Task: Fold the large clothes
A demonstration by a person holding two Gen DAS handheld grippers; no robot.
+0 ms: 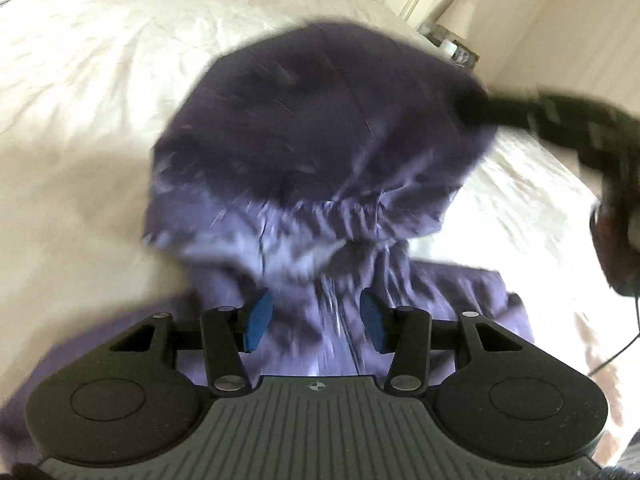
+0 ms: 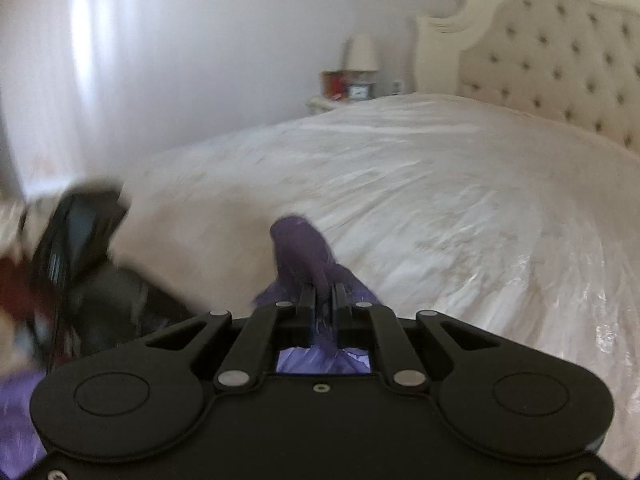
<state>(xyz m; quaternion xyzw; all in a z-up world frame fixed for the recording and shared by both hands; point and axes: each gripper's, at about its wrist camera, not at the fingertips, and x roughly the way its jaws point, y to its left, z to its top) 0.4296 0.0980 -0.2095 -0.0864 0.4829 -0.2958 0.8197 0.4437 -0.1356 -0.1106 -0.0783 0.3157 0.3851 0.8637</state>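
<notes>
Folding is looking barely begun: the large purple fabric garment with a gathered elastic band is bunching up over the cream satin bedspread, not yet lying in any neat fold. The right gripper is pinching a ridge of that cloth between nearly closed jaws, a tuft sticking out beyond its tips. The left gripper is holding its blue pads partly apart with cloth running between them; through the blur, whether they are pressing it is hard to tell.
</notes>
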